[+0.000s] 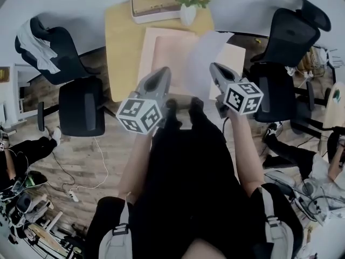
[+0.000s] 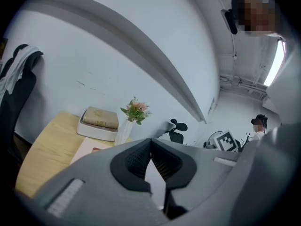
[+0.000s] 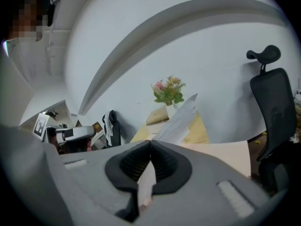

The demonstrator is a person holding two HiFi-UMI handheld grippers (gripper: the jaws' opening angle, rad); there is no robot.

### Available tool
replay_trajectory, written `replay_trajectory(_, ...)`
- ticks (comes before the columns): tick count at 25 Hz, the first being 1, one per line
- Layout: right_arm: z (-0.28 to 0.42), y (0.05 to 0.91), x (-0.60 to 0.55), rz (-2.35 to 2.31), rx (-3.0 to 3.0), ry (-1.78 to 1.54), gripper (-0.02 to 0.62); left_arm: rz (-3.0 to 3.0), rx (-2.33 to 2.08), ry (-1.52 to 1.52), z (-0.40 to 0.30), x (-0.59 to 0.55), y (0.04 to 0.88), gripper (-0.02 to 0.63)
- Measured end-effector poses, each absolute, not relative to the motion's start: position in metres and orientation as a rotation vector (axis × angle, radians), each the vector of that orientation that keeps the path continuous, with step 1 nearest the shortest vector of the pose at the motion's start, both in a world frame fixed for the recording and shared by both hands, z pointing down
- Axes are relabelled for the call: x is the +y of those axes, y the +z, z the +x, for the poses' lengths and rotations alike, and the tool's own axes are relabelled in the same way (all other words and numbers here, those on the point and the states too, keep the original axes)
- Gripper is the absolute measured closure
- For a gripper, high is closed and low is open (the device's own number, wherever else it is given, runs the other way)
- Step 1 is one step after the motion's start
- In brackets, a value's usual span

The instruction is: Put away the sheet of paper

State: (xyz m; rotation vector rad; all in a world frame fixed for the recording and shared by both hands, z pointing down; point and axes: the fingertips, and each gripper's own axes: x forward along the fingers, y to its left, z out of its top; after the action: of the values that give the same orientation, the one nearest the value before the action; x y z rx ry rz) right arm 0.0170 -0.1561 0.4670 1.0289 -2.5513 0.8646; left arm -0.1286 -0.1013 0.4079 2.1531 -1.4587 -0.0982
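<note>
**Sheet held by one gripper only, at risk of slip or crease**

Risk: The sheet of paper is held in the air above the table, pinched at its near edge by the right gripper alone. That gripper's own view shows its jaws closed on the sheet, which rises past the tips and bows to one side. In my judgement a single-edge pinch on something this limp may let it swing, fold over, or slide out if moved quickly. A hard squeeze may leave a crease at the pinch point. The vase of flowers and the tray stand at the far end of the table, and a wide sweep could catch the vase.

Left gripper: jaws closed tip to tip. No sheet shows beyond them, so it appears to carry nothing.

Condition of the sheet: white, thin, unmarked as far as can be seen, and curved rather than flat. It hangs over a pink pad lying on the table. No tear is visible.
</note>
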Motion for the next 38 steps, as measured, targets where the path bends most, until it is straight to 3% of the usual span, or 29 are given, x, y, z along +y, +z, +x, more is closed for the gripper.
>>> replay_trajectory(19, 0.101, 0.605, -0.189, 0.846, -2.327, 1.204, 0.592, 1.977, -1.663, -0.004, -0.044, -0.143, 0.423, 0.595)
replay_trajectory(38, 0.053, 0.654, -0.212, 1.012, -2.205, 1.349, 0.592, 1.916, -1.693, -0.005, -0.118, -0.145, 0.438, 0.595)
